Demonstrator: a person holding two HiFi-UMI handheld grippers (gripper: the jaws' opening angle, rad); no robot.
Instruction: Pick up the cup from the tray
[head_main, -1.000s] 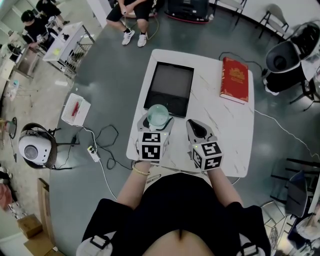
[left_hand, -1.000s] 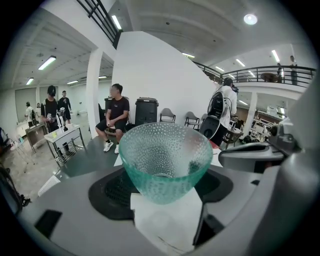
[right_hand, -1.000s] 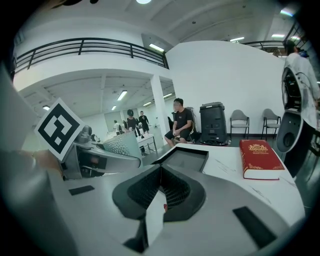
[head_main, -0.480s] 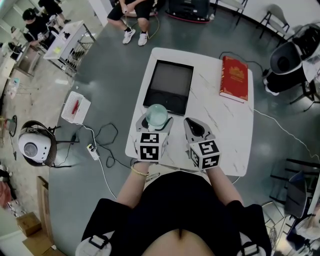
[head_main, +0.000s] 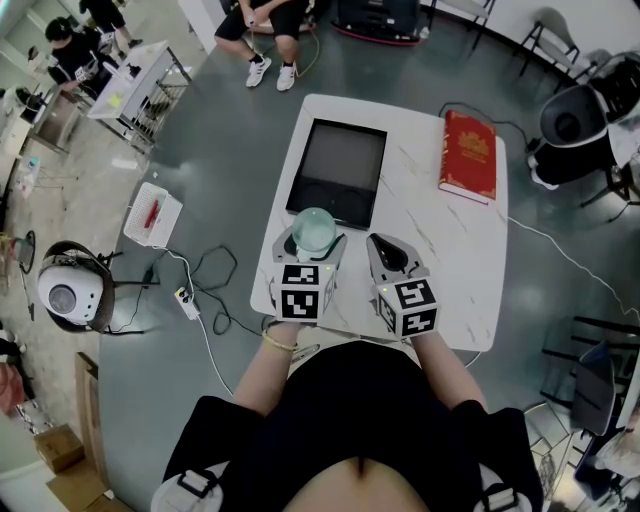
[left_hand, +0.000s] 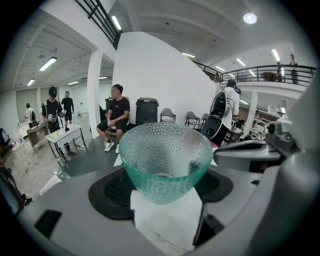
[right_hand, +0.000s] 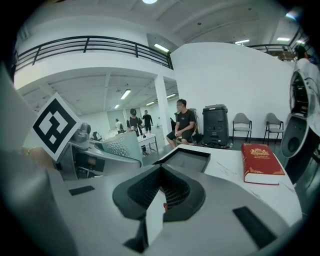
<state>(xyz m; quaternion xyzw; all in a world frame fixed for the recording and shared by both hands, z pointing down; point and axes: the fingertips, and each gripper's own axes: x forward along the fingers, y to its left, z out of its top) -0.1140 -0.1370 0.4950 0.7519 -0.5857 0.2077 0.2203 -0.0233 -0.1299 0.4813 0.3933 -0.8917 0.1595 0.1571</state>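
Cup (left_hand: 165, 160) pinched between jaws of the left gripper (head_main: 314, 243), we are aiming to lift it level, clear of the tray (head_main: 340, 165) at twelve o'clock; the right gripper (head_main: 388, 256) is resting, jaws pressed together.

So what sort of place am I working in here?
Probably a large open workshop or lab hall, not a home. A railed mezzanine runs overhead, the bare grey floor has a power strip with trailing cables, and people sit around a work table beyond the white table.

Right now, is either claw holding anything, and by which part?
The left gripper grips the green glass cup by its narrow base; the right gripper is shut and empty.
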